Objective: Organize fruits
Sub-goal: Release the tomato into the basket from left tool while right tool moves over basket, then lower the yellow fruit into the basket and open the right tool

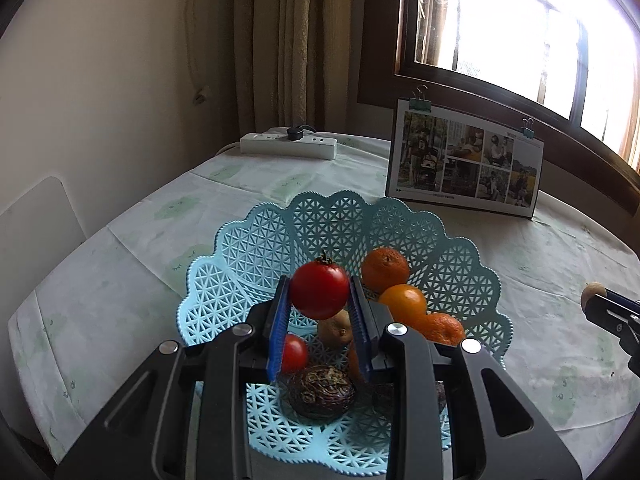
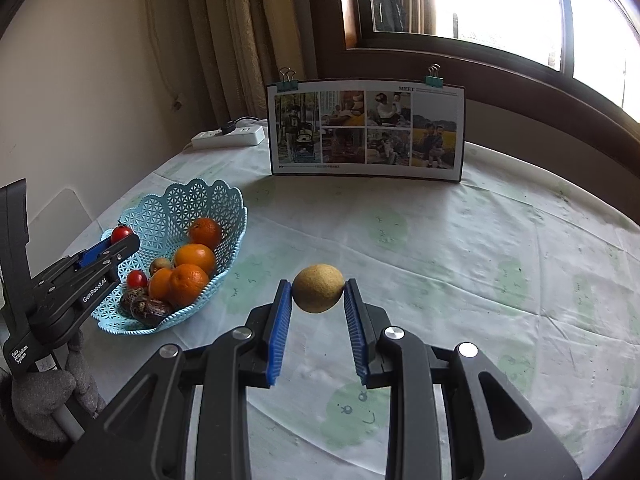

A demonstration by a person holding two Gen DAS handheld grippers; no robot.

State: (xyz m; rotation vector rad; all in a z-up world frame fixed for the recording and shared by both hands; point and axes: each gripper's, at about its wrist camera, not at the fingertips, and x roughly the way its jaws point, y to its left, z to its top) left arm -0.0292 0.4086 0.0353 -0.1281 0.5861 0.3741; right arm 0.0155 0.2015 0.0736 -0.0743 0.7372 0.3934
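My left gripper (image 1: 319, 296) is shut on a red tomato (image 1: 319, 290), held above the light blue lattice basket (image 1: 256, 248). Inside the basket lie three oranges (image 1: 385, 269), a small kiwi (image 1: 335, 330), another tomato (image 1: 294, 354) and dark wrinkled passion fruits (image 1: 321, 396). My right gripper (image 2: 318, 290) is shut on a brown-green kiwi (image 2: 318, 288), held over the tablecloth to the right of the basket (image 2: 160, 216). The right wrist view shows the left gripper (image 2: 122, 236) with its tomato (image 2: 121, 234) over the basket's left rim.
A photo board (image 2: 366, 130) with binder clips stands at the back of the table. A white power strip (image 2: 228, 137) lies at the back left near the curtain. A gloved hand (image 2: 40, 404) holds the left gripper. A white chair back (image 1: 36, 216) sits at the table's left.
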